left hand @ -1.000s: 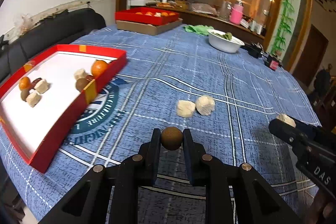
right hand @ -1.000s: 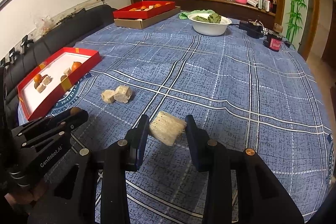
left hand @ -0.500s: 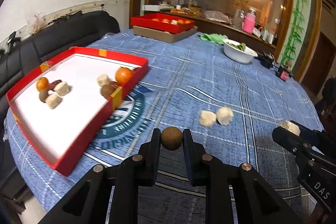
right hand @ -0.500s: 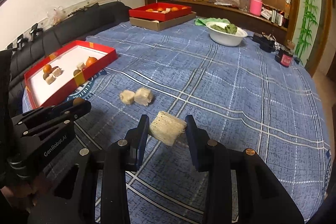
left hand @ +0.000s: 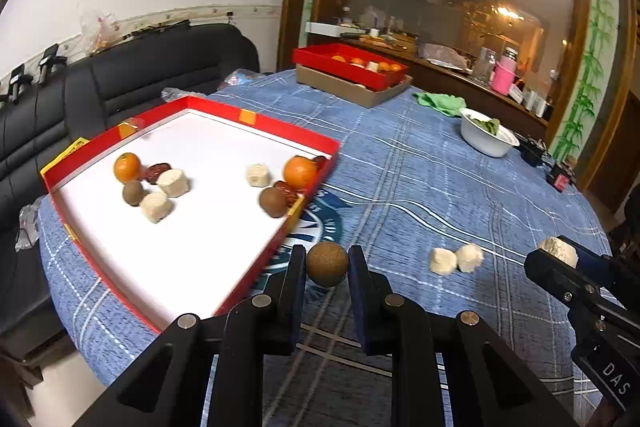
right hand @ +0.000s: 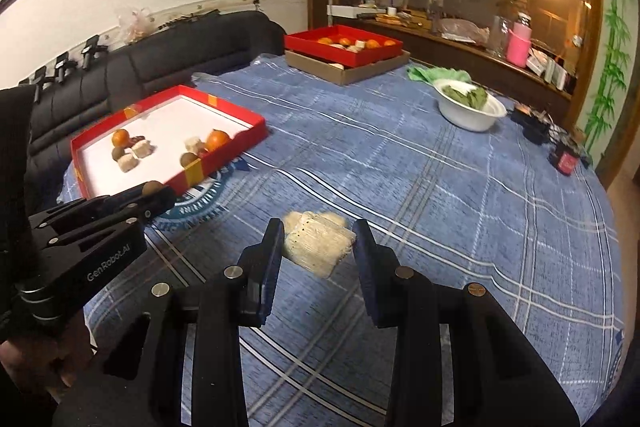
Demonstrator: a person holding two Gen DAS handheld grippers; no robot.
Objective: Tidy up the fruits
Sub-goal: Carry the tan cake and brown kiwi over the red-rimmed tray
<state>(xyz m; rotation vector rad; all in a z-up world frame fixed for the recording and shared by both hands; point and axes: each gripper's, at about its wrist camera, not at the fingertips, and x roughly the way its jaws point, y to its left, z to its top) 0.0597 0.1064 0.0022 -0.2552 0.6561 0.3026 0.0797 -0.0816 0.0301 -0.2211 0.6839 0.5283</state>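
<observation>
My left gripper (left hand: 327, 269) is shut on a round brown fruit (left hand: 327, 264), held above the blue cloth just off the near corner of the red tray (left hand: 236, 301). The tray's white floor holds two oranges (left hand: 299, 172), brown fruits, red dates and pale cream pieces. My right gripper (right hand: 318, 251) is shut on a pale cream block (right hand: 319, 245), held over the cloth. Two cream pieces (left hand: 456, 259) lie on the cloth between the grippers. In the right wrist view the left gripper (right hand: 154, 191) sits near the tray (right hand: 224, 165).
A second red tray (left hand: 352, 65) with oranges rests on a cardboard box at the table's far side. A white bowl (left hand: 486, 143) of greens and a green cloth (left hand: 440, 103) are far right. A black sofa (left hand: 120, 83) lies left.
Both grippers have moved left toward the red tray, each still holding its item. The tray now looms much closer in the left wrist view.
</observation>
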